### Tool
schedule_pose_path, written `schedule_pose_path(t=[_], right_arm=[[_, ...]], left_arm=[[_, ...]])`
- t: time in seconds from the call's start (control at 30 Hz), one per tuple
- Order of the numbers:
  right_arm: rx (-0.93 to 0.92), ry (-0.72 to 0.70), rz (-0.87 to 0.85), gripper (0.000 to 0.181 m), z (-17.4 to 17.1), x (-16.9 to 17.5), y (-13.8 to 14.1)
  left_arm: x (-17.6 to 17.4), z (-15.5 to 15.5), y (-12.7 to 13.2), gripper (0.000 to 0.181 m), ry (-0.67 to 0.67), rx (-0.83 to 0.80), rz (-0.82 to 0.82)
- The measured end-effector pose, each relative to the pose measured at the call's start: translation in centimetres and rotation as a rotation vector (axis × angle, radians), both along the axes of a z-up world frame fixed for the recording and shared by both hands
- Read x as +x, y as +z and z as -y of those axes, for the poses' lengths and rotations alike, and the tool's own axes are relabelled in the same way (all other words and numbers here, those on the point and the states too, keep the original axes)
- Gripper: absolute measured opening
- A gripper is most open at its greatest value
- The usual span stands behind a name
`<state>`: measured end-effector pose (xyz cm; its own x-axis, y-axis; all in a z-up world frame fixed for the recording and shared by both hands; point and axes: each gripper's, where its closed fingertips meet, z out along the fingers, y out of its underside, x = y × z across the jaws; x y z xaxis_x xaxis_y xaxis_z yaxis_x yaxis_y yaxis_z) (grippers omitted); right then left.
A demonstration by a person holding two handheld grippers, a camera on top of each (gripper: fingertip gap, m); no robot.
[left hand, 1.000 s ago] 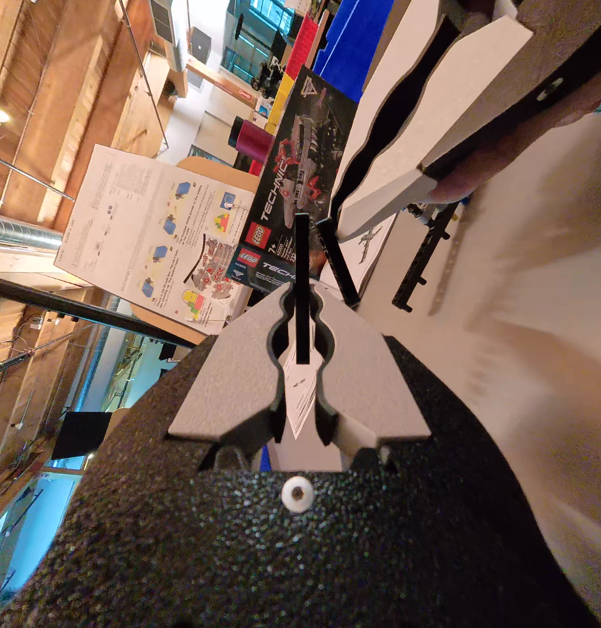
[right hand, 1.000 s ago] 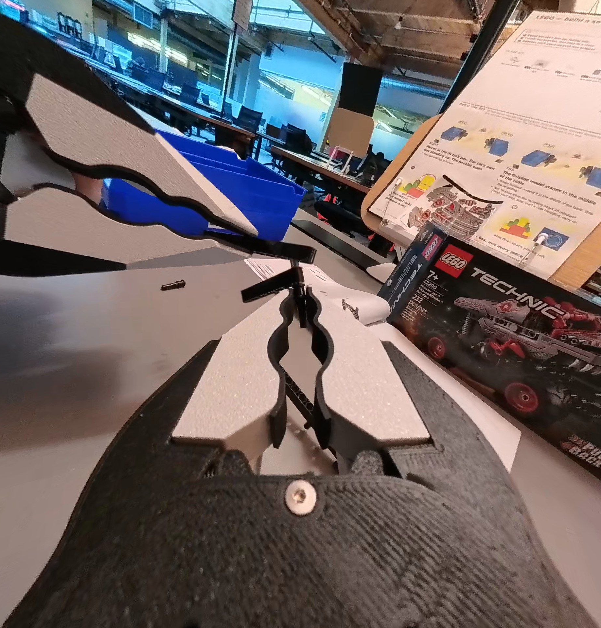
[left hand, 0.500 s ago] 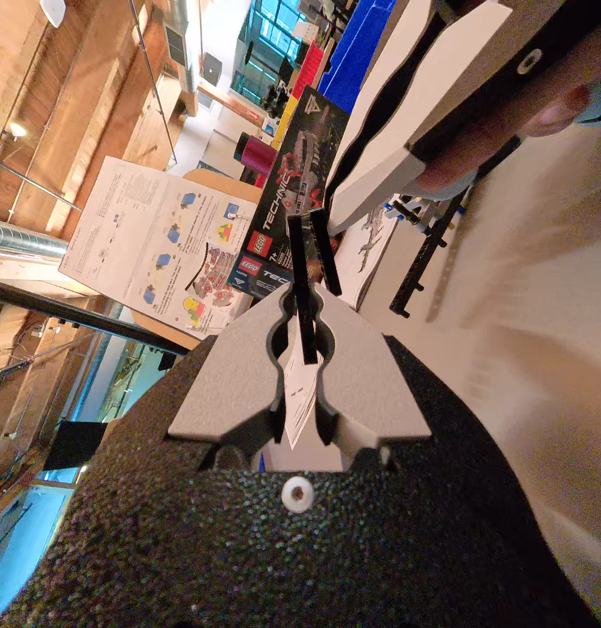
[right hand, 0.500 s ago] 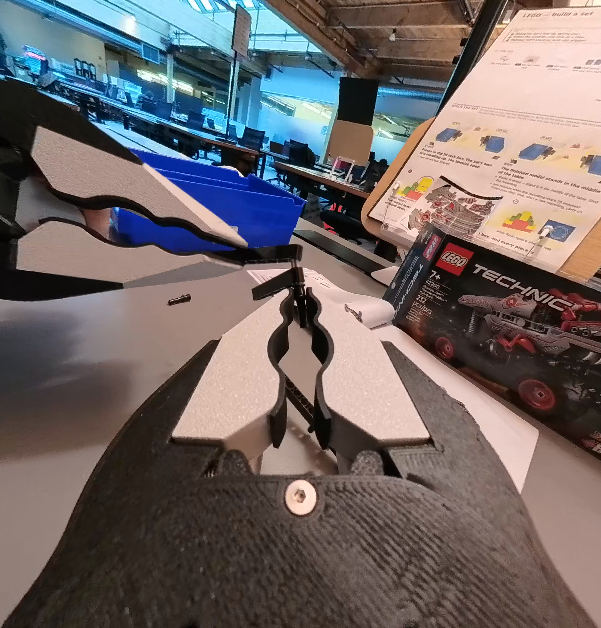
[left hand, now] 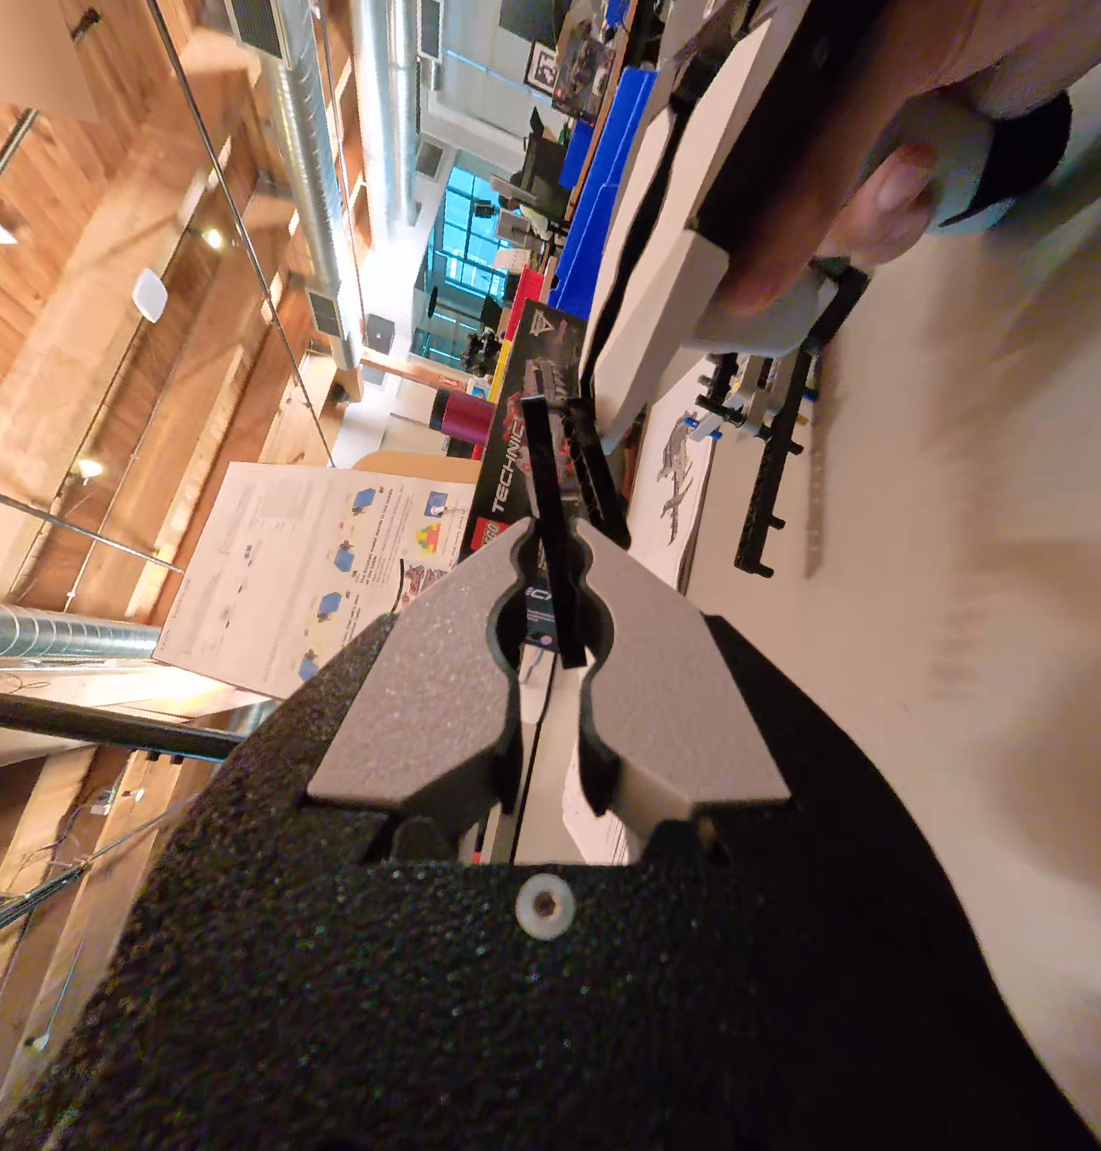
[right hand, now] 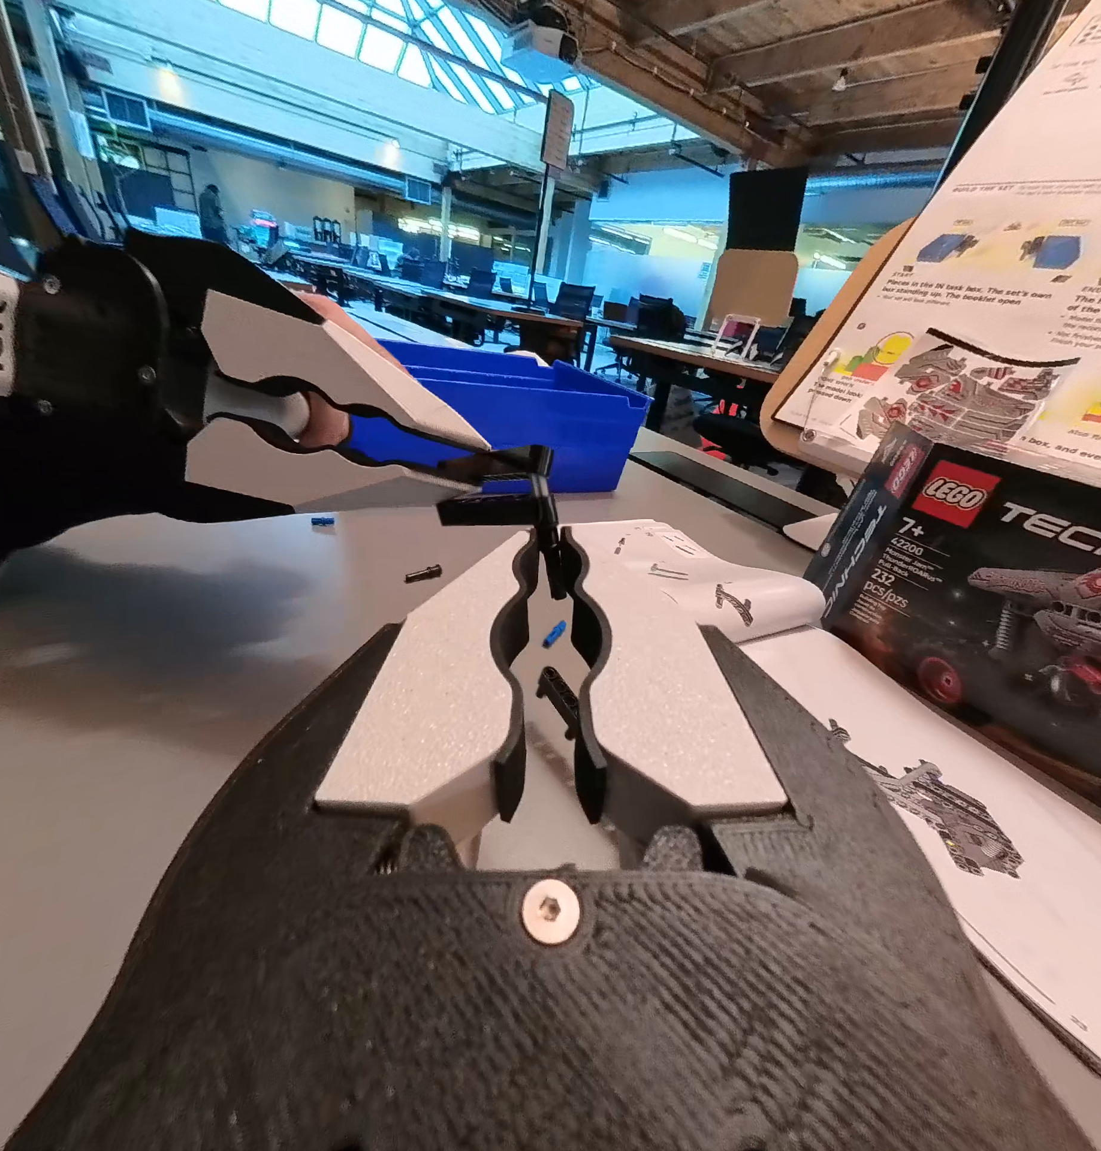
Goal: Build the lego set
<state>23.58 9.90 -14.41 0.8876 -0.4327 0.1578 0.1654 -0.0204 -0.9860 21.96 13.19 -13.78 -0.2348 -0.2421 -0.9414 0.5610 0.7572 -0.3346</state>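
My left gripper (left hand: 553, 529) is shut on a thin black beam (left hand: 546, 473) that sticks out past its tips. My right gripper (right hand: 546, 532) is shut on a second black beam (right hand: 544, 498), held upright. In the right wrist view the left gripper (right hand: 473, 467) comes in from the left, and its beam (right hand: 498, 467) meets the top of mine above the table. In the left wrist view the right gripper (left hand: 616, 430) comes in from the upper right, its beam (left hand: 591, 473) beside mine. A partly built black frame (left hand: 778, 448) lies on the table.
A blue bin (right hand: 504, 423) stands behind the left gripper. The set's box (right hand: 983, 560) and an open booklet (right hand: 909, 809) are on the right, with an instruction board (right hand: 971, 280) behind. Loose pins (right hand: 423, 573) and a short black beam (right hand: 560, 688) lie on the grey table (right hand: 161, 685). The left gripper's tips are roughly 5 cm from the right gripper's.
The two held beams have come together and now touch at their ends. The right gripper has risen and tilted up; the left gripper has pulled back from it.
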Motion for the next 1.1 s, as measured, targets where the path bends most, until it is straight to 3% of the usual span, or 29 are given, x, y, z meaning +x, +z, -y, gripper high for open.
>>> schedule_pose_path(t=[0.6,0.83,0.93,1.1], right_arm=[[0.042,0.019,0.027,0.004,0.2,-0.4,0.6],[0.039,0.014,0.032,0.004,0.5,-0.5,0.6],[0.053,0.014,0.039,0.004,0.8,-0.7,0.8],[0.082,0.023,0.059,0.004,1.5,-1.0,1.2]], left_arm=[[-0.1,1.0,0.3,0.010,-0.112,-0.182,-0.234],[0.4,0.5,0.4,0.009,-0.120,-0.334,-0.453],[1.0,-0.9,-1.2,0.009,-0.070,-0.338,-0.610],[0.7,-3.9,-7.4,0.023,0.061,-0.135,-0.913]])
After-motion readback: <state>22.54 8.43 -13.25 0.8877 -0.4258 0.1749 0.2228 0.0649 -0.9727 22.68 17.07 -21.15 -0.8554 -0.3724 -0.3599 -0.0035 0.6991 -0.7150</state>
